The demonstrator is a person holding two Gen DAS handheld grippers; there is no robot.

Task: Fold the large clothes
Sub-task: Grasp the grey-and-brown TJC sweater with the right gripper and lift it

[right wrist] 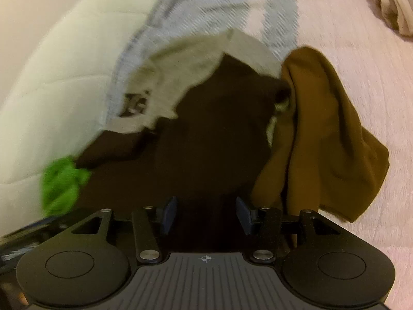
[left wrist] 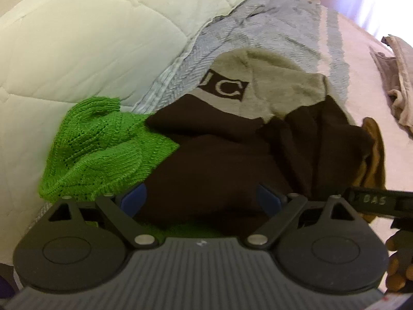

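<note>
Left of the left tongs [left wrist: 201, 197] a green knit [left wrist: 103, 144] lies bunched against the white quilt [left wrist: 77, 38]. Dead ahead of both tongs sits the dark brown garment [left wrist: 219, 160] — a heap on the bed [right wrist: 361, 77], its long axis running away from the tongs toward the grey lettered piece [left wrist: 258, 85] and the blue-grey blanket [left wrist: 271, 25] behind. The left tongs gape wide, holding nothing, pads just over the near edge. The right tongs [right wrist: 206, 214] stand half open, also empty, equally close to that edge. Right of them the tan garment [right wrist: 322, 134] drapes beside the brown one — likely both tongs take the near hem.
</note>
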